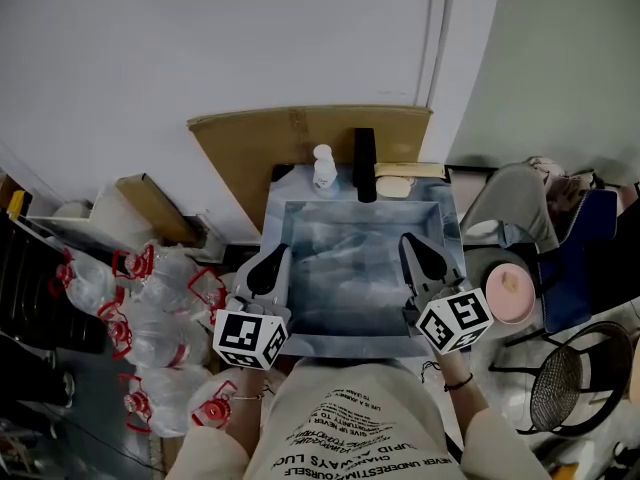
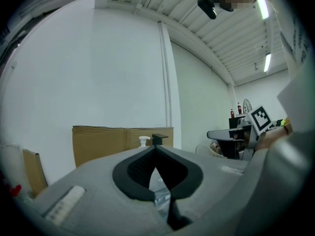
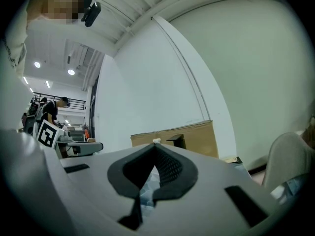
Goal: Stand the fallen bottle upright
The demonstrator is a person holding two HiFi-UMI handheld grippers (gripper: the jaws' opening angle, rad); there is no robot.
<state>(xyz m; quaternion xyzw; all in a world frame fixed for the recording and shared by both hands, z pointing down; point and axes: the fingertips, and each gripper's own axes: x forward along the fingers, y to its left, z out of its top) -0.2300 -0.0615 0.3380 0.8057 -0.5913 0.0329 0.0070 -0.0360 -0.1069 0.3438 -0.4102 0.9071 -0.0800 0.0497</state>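
- A table is standing close to the wall, and it is wearing a cloudy blue and white cover.
- A white pump bottle is standing up straight at the far edge of the table.
- A tall black thing is standing just beside the bottle.
- A flat pale thing is lying next to the black thing, near the far corner.
- Big clear jugs with red handles are lying in a heap on the floor beside the table.
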